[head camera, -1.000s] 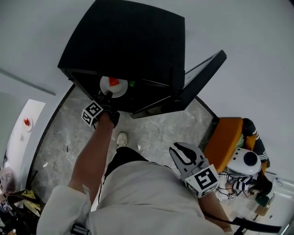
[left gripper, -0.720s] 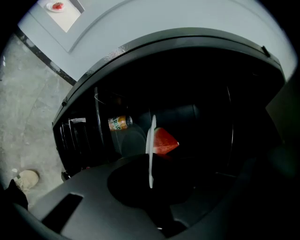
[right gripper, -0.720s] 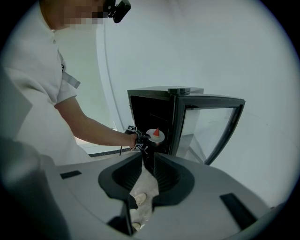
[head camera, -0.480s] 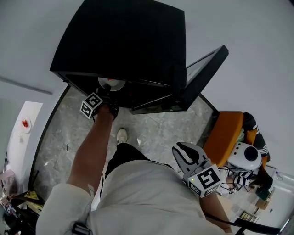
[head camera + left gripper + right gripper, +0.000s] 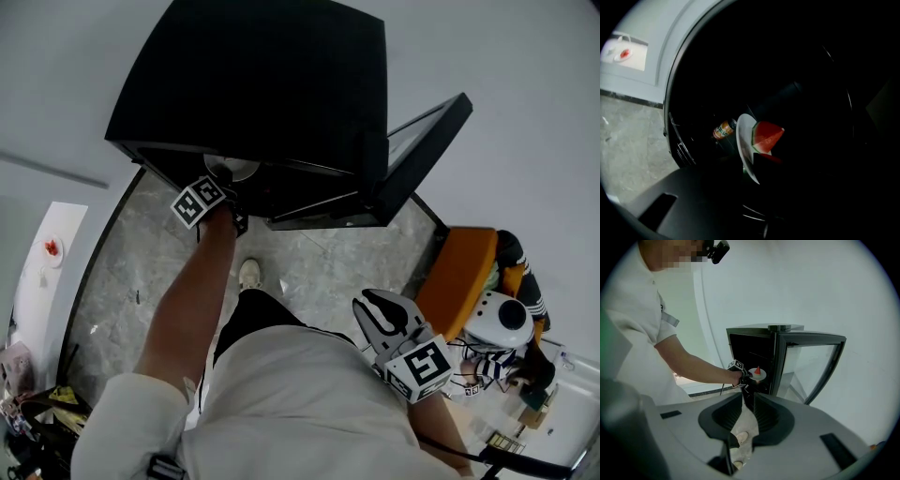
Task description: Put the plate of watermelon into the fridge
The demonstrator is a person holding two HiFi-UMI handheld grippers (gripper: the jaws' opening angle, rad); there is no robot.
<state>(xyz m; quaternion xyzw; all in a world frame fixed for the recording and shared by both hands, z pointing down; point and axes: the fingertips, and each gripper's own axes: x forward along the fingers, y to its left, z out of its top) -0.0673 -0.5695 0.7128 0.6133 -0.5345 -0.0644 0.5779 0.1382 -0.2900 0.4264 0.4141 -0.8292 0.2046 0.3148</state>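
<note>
The black fridge (image 5: 253, 75) stands with its glass door (image 5: 422, 141) swung open to the right. My left gripper (image 5: 223, 187) reaches into the dark inside, and its jaws are opening with the rim of the white plate (image 5: 744, 140) between them. A red watermelon wedge (image 5: 766, 135) sits on that plate. From the right gripper view, the plate (image 5: 757, 375) rests on a shelf just inside the opening. My right gripper (image 5: 366, 305) hangs low by the person's hip, shut and holding nothing.
A drink can (image 5: 724, 129) lies inside the fridge behind the plate. An orange chair (image 5: 459, 281) and a white round toy (image 5: 497, 328) stand at the right. A white counter (image 5: 37, 281) with a small dish runs along the left. The person's shoe (image 5: 248, 279) rests on the marble floor.
The plate has gone deeper into the fridge and now shows only partly under its top. My left gripper followed it in. The right gripper has hardly moved.
</note>
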